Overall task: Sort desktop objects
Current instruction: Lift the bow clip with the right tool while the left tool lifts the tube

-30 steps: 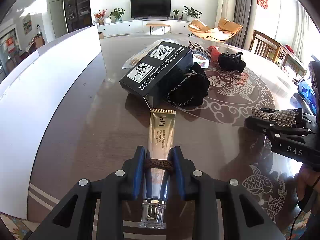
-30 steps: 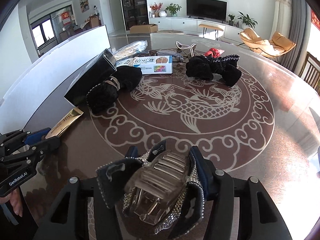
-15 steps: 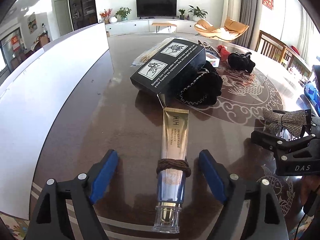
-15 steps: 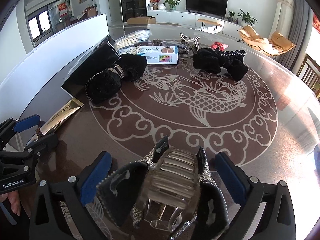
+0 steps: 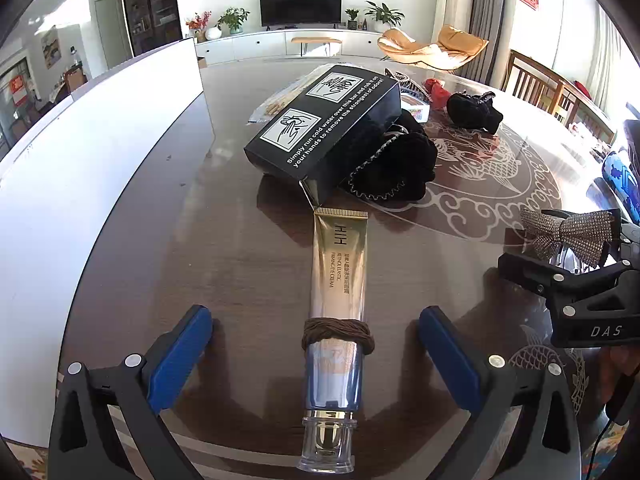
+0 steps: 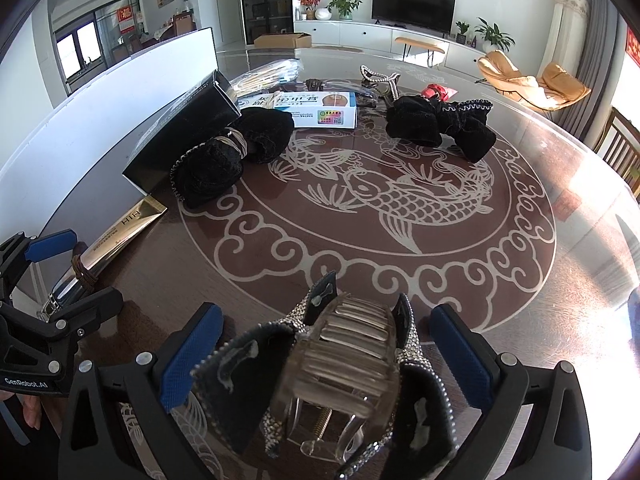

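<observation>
Left gripper (image 5: 316,352): jaws have just been opening, now wide, pads clear of the tube (image 5: 338,304), which lies between them at lower centre on the table (image 5: 224,248). Right gripper (image 6: 324,354): likewise spread wide around the hair clip (image 6: 340,376), released at lower centre. Advice: lift both straight up, avoid nudging either item.

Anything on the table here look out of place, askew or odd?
One oddity: the gold cream tube has a brown hair tie wound around it near the cap. Also, the black box sits tilted, propped against a black velvet bow. Nothing looks spilled or broken.
</observation>
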